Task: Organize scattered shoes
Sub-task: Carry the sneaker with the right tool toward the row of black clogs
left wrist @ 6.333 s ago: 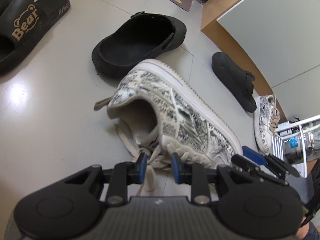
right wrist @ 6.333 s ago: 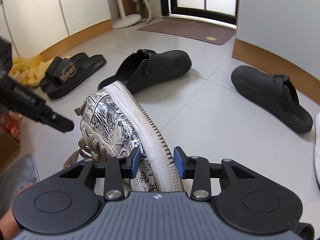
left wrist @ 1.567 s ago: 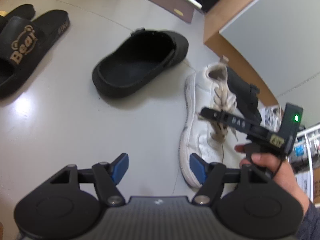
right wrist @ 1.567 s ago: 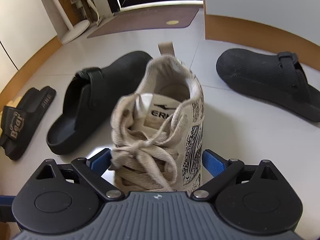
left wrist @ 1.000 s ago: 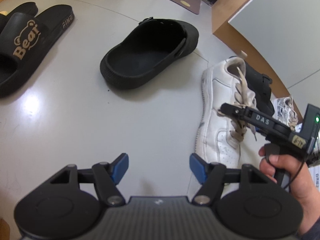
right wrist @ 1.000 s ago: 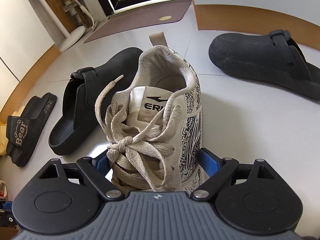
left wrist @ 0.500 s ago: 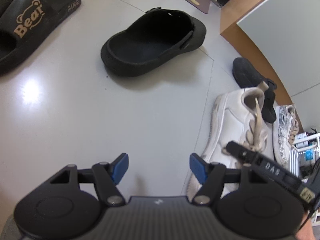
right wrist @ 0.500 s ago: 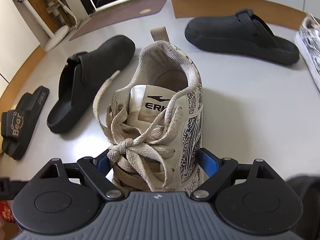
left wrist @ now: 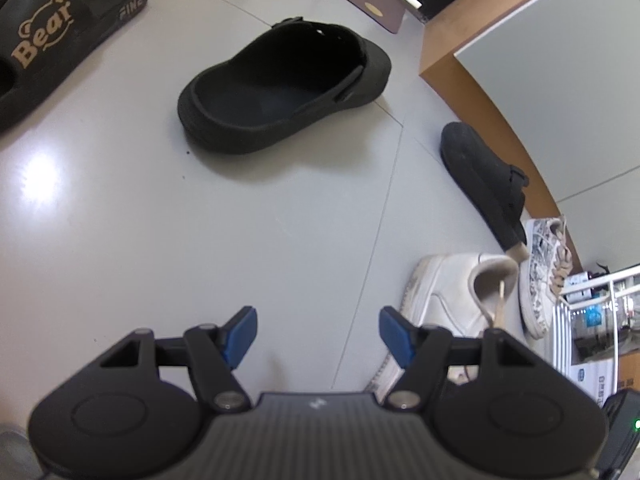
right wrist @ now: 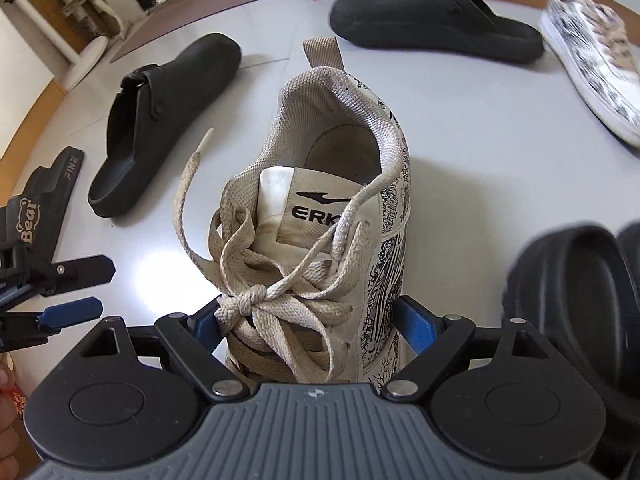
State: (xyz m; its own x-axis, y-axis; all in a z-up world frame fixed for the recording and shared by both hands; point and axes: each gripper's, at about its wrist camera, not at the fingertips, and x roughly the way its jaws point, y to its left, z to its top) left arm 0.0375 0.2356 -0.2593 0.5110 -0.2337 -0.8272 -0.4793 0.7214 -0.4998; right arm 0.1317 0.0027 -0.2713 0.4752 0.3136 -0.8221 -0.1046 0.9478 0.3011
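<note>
While most pairs lie apart, the sorting looks well short of done.
Floor (left wrist: 120, 220): grey glossy tile with thin joints, throwing back a bright glare.
Progress: one sneaker is held; its mate (right wrist: 592, 52) lies at two o'clock in the right view, well apart. The two clogs are also split, so, by my reading, both pairs are yet to be matched (the slides alone look paired).
Near clog (left wrist: 288, 88): black, thick-soled, matte foam, rounded toe, open heel with a strap; eleven to twelve o'clock in the left view.
Far clog (right wrist: 436, 20): same make, pebbled surface, at one o'clock in the right view, beside the wooden skirting.
Slides (left wrist: 52, 40): black rubber, raised tan "Bear" lettering, ten o'clock in the left view.
Held sneaker (right wrist: 332, 208): white upper, black ink print on one side, mesh collar, flat beige laces knotted loosely, heel loop; dead centre in the right view, heel away.
Right gripper (right wrist: 308, 324): blue pads pinch the sneaker's forefoot from both sides, spread wide by it.
Left gripper (left wrist: 318, 334): fingers spread, nothing between them, bare floor beneath.
</note>
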